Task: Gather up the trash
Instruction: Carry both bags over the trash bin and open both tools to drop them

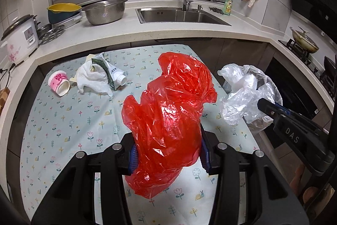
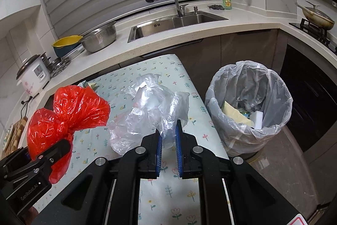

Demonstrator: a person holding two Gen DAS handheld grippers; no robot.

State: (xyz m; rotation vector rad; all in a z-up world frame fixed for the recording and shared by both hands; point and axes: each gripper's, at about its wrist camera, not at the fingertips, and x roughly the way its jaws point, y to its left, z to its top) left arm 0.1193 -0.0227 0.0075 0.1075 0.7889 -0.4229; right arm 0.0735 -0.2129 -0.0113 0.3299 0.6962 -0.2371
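A crumpled red plastic bag (image 1: pixel 168 111) hangs above the flower-print tablecloth (image 1: pixel 63 119), and my left gripper (image 1: pixel 168 153) is shut on it between its blue pads. The right wrist view shows the same red bag (image 2: pixel 69 113) at the left. My right gripper (image 2: pixel 168 136) is shut on a clear plastic bag (image 2: pixel 147 111), held above the table's right part. Beside the table's right edge stands a trash bin (image 2: pixel 242 140) lined with a clear bag, with scraps inside. A pink cup (image 1: pixel 58 82), a white paper towel (image 1: pixel 90 77) and a carton (image 1: pixel 113 75) lie at the table's far left.
Behind the table runs a counter with a sink (image 1: pixel 181 15), a steel colander (image 1: pixel 105 11), a yellow bowl (image 1: pixel 63 8) and a rice cooker (image 1: pixel 20 37). A pan (image 2: pixel 318 16) sits on the stove at the right. A dark oven front lies behind the bin.
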